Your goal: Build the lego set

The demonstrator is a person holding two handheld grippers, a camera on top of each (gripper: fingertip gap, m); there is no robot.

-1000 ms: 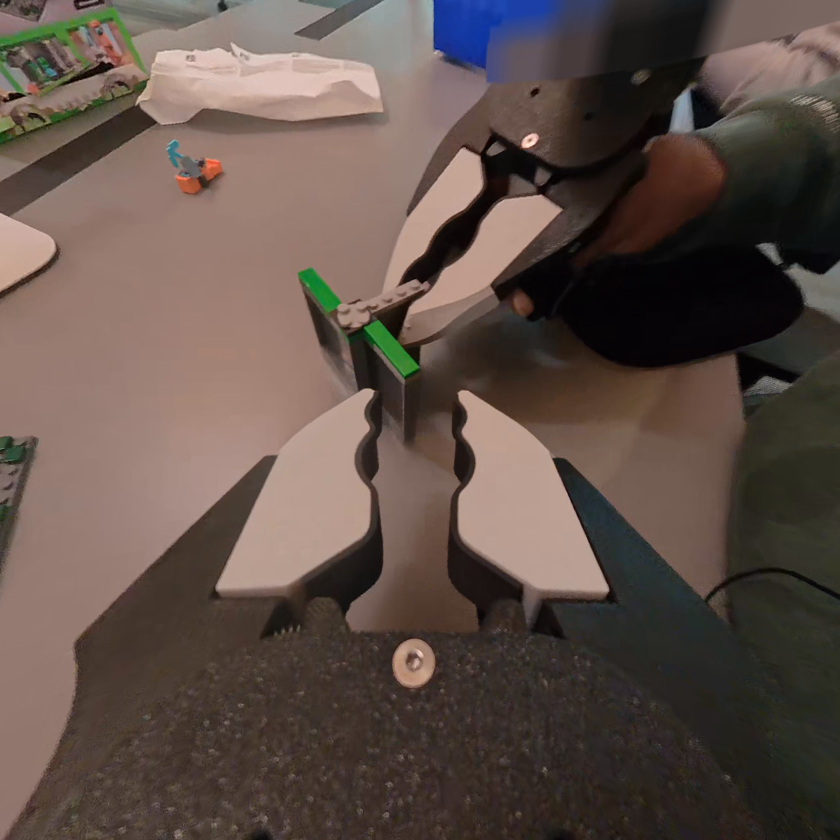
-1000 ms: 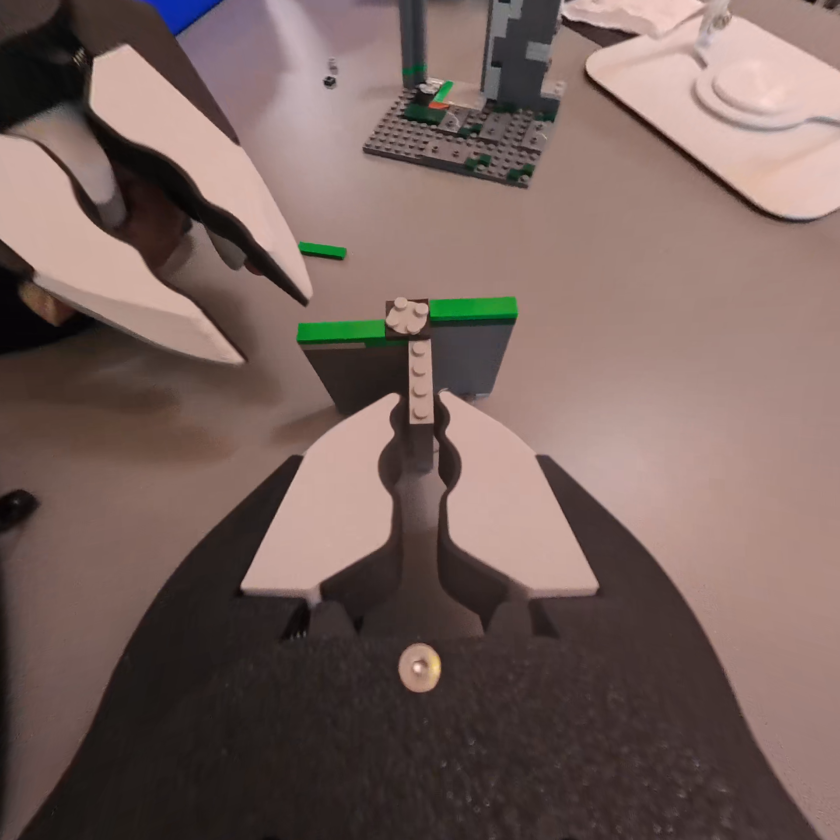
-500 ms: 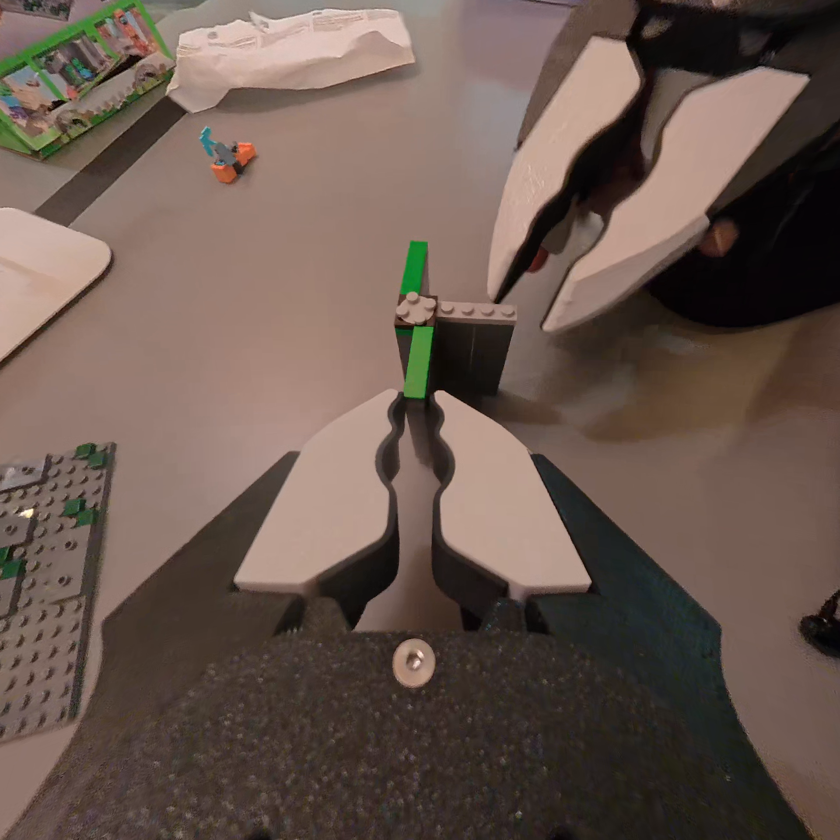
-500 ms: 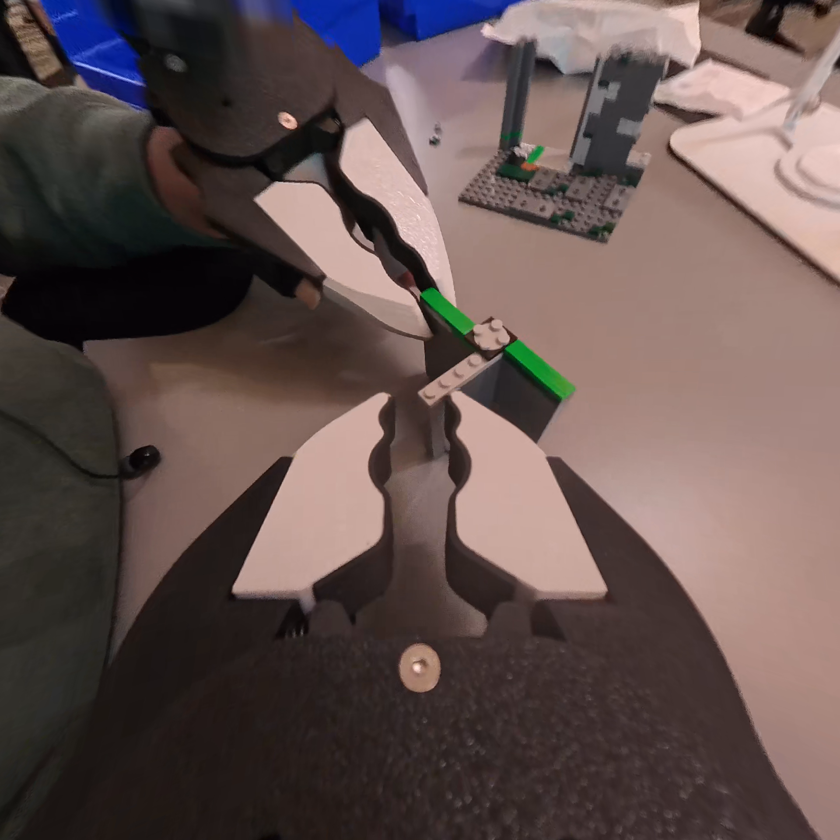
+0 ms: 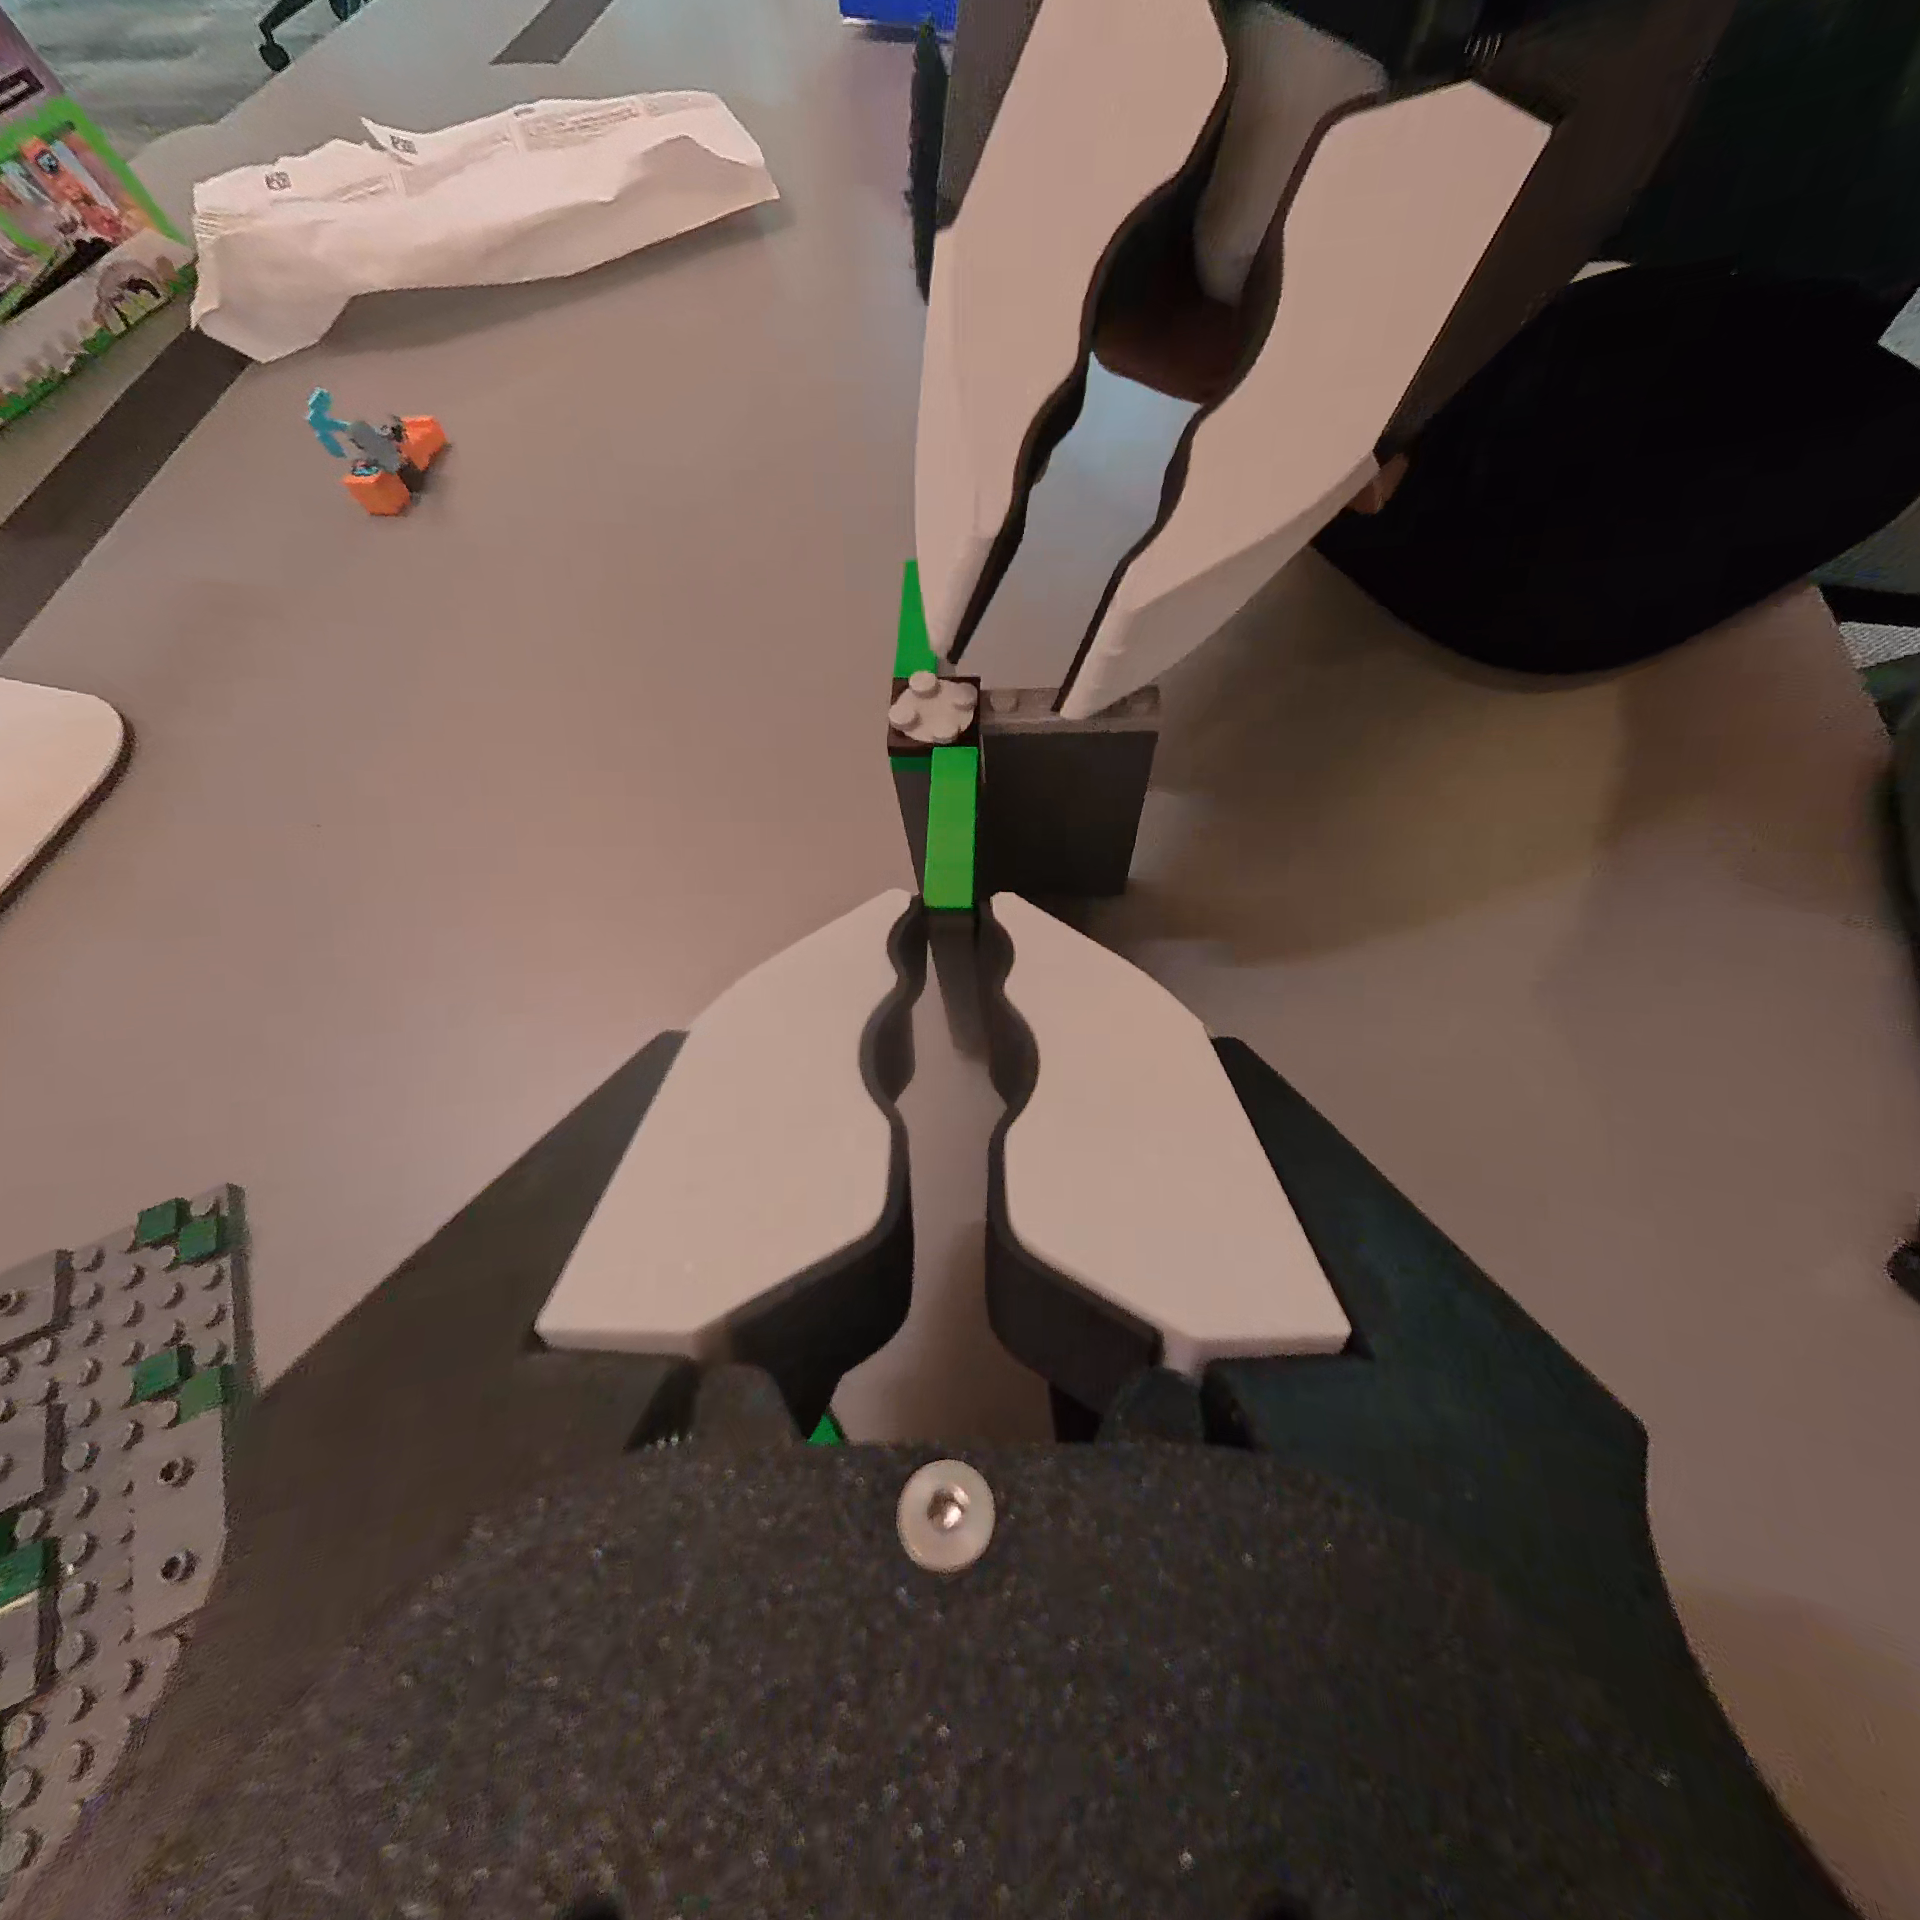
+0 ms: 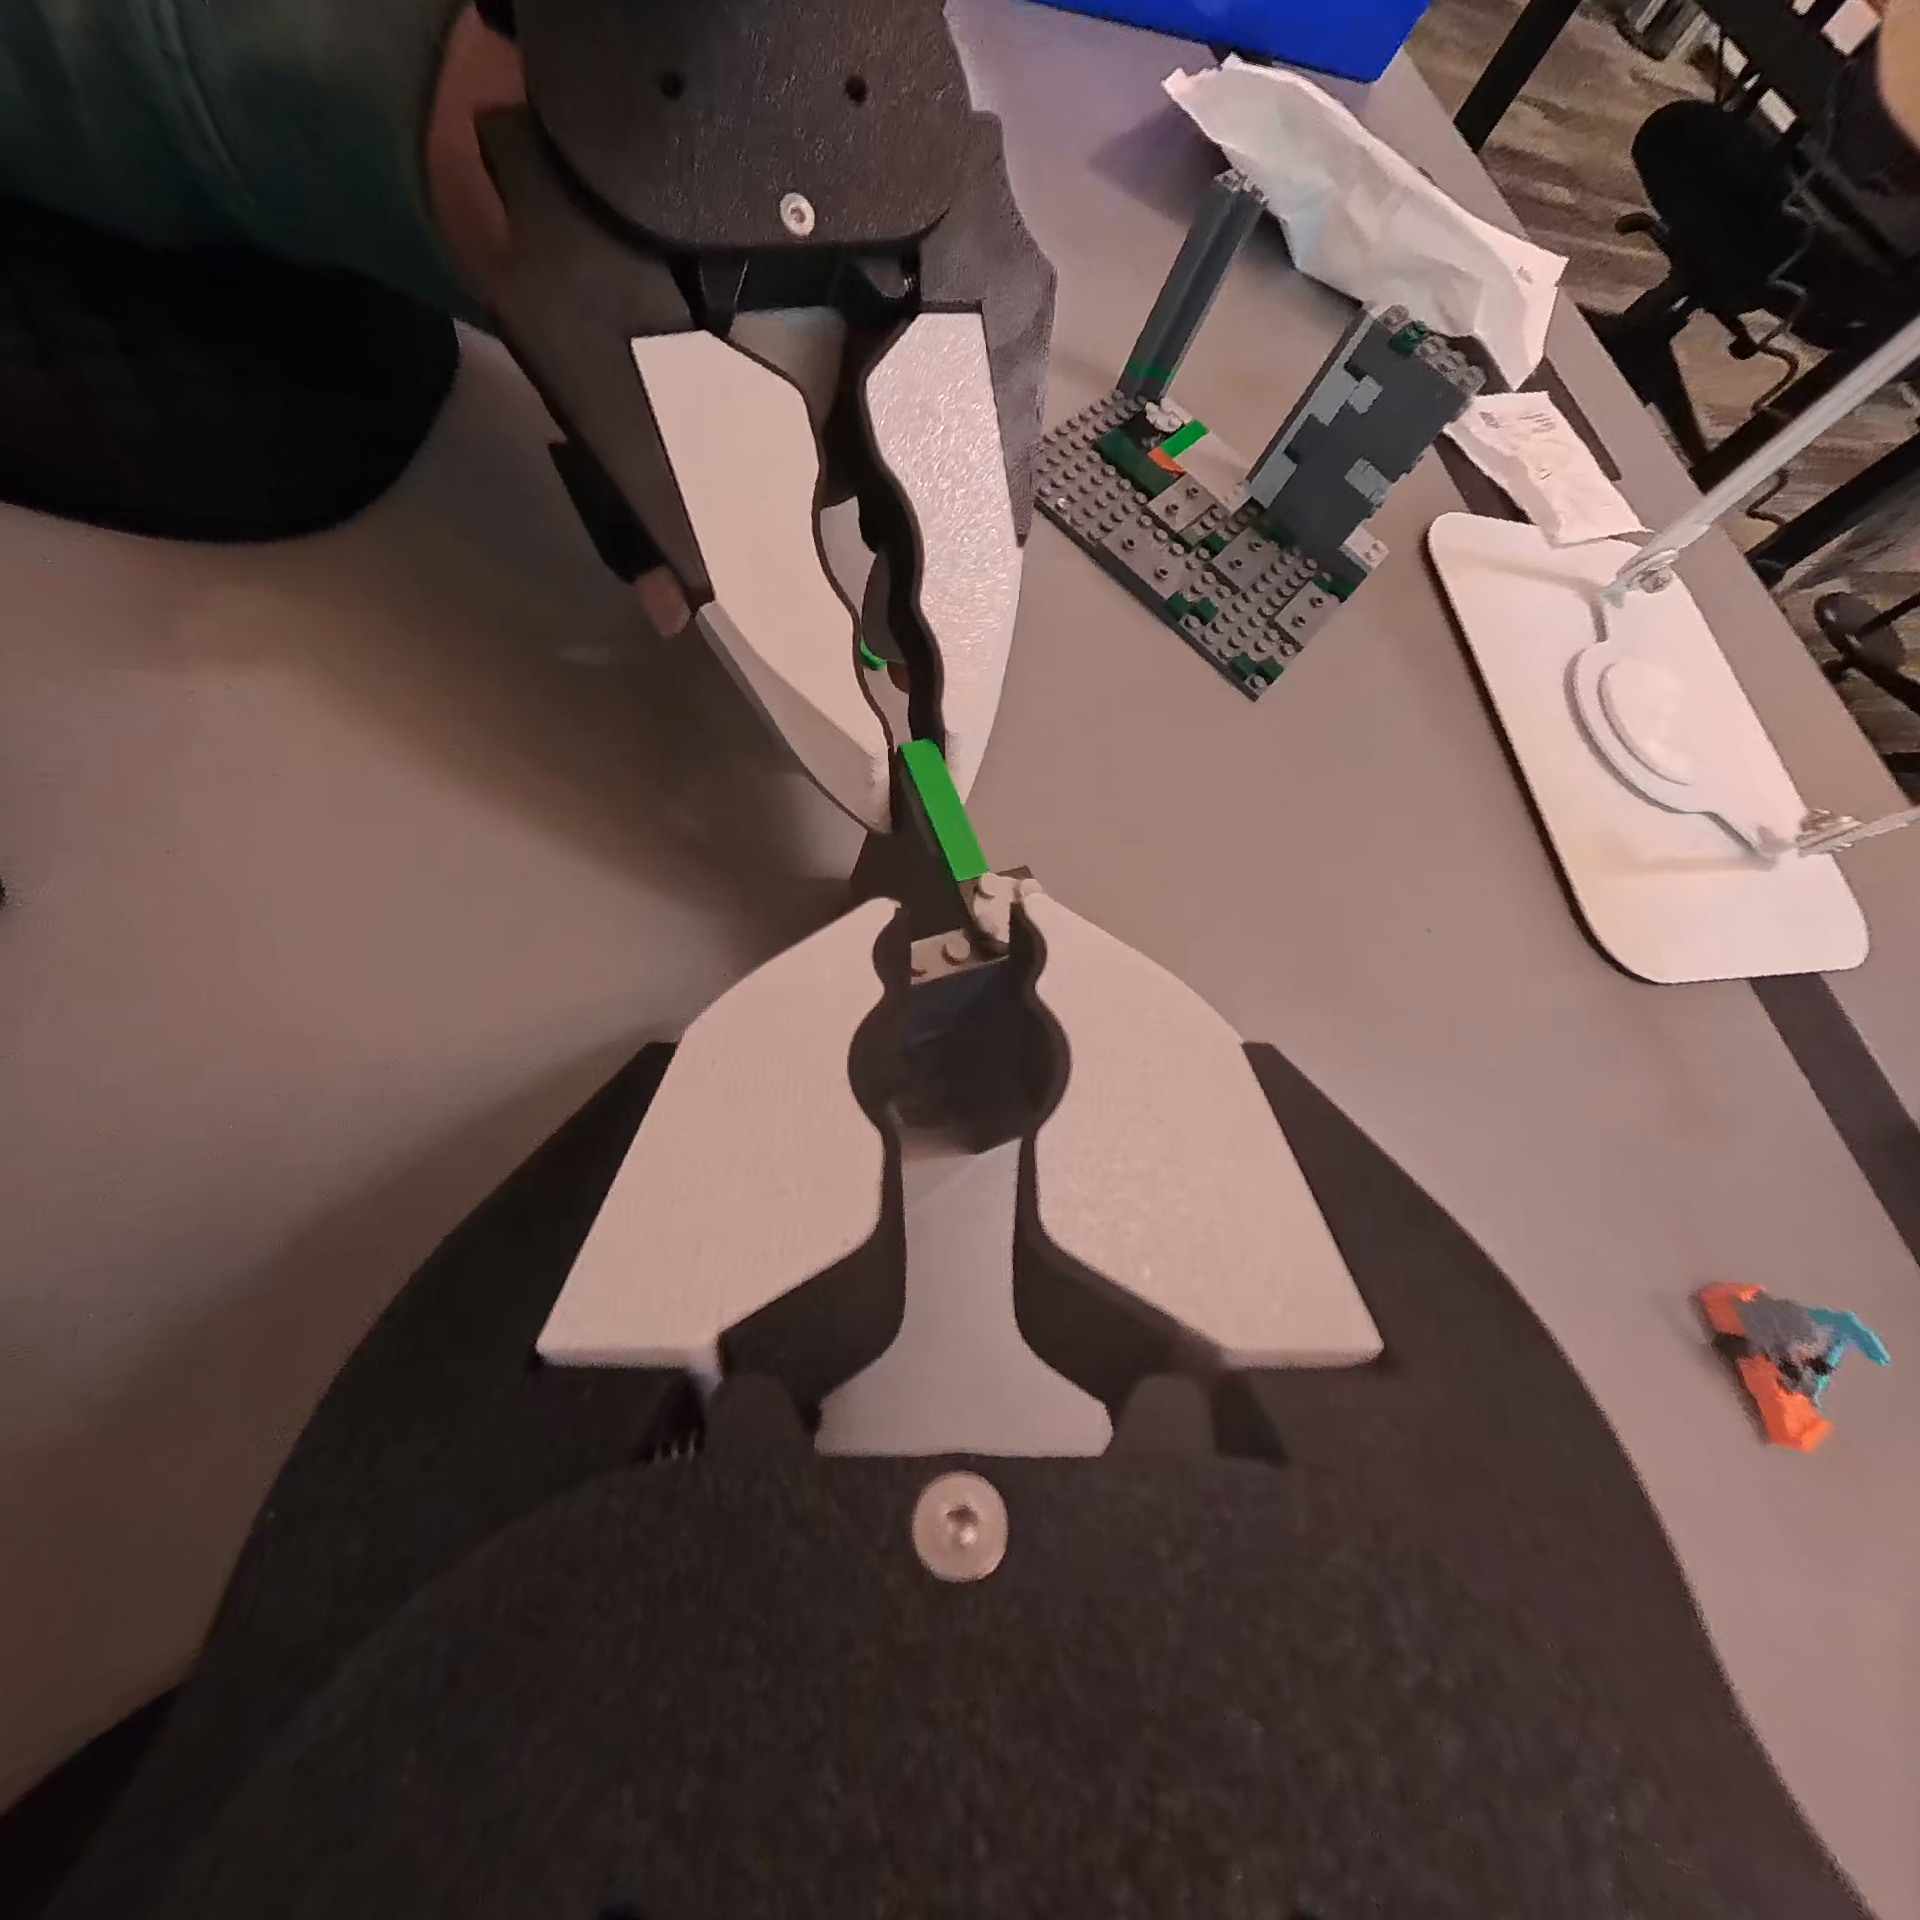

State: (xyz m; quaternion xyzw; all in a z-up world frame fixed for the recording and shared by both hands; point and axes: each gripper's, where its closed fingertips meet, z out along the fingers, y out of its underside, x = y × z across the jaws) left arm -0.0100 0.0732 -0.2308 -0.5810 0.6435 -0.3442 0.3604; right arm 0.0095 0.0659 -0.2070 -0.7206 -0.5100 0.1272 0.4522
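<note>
A small T-shaped lego wall stands on the grey table. One leg is a green-topped wall [image 5: 951, 831] [image 6: 940, 821], the other a dark grey wall [image 5: 1060, 810] [image 6: 956, 997] capped by a light grey plate. A round light grey piece [image 5: 932, 712] sits at the joint. My left gripper [image 5: 951, 909] [image 6: 909, 753] is shut on the near end of the green-topped wall. My right gripper [image 6: 958, 914] [image 5: 1013, 681] comes down from above, fingers apart, tips either side of the plate by the joint.
A grey baseplate with tall grey towers [image 6: 1236, 582] [image 5: 94, 1403] stands to one side. An orange and teal figure [image 5: 379, 457] [image 6: 1787, 1361], a white paper bag [image 5: 468, 208], a white stand base [image 6: 1662, 790] and a loose green piece [image 6: 871, 655] lie around. Both grippers' tips are close together, under 4 cm apart.
My left gripper closed onto the end of the green-topped wall. My right gripper let go of the grey plate wall, pulled away, then came back over the joint from above.
</note>
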